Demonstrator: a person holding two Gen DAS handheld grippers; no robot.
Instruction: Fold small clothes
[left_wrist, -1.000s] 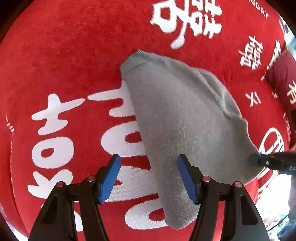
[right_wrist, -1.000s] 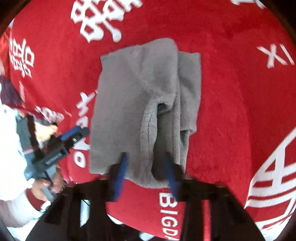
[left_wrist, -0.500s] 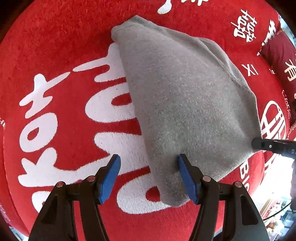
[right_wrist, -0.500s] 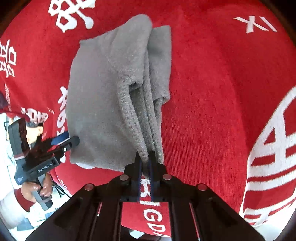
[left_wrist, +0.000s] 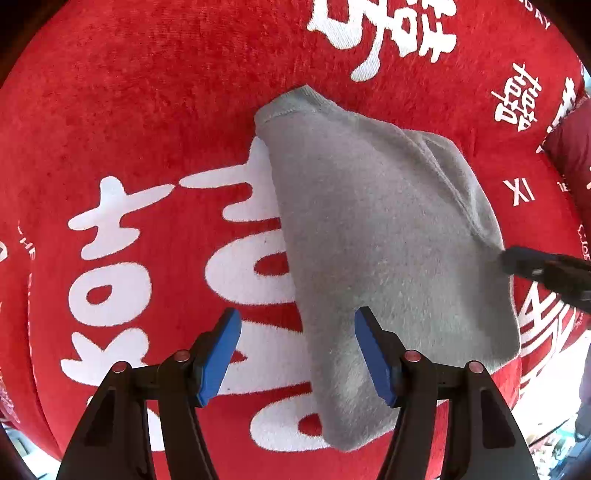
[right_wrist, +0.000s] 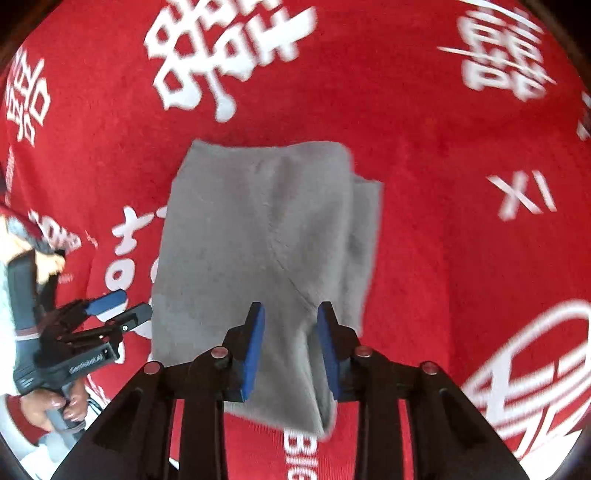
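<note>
A small grey fleece garment (left_wrist: 376, 251) lies folded on a red cloth with white characters (left_wrist: 147, 110). My left gripper (left_wrist: 297, 354) is open, its blue pads straddling the garment's near left edge just above it. In the right wrist view the garment (right_wrist: 258, 236) lies flat, with a folded layer along its right side. My right gripper (right_wrist: 290, 343) is open and empty over the garment's near edge. The right gripper's tip (left_wrist: 532, 264) shows at the garment's right edge in the left wrist view.
The red cloth (right_wrist: 443, 184) covers the whole surface. A dark red cushion (left_wrist: 569, 147) sits at the far right. The left gripper and the hand holding it (right_wrist: 74, 332) show at the left of the right wrist view, past the cloth's edge.
My right gripper, shut on the garment's edge half a second ago, has opened and let it go. The garment now lies flatter. My left gripper stayed open and pulled back slightly.
</note>
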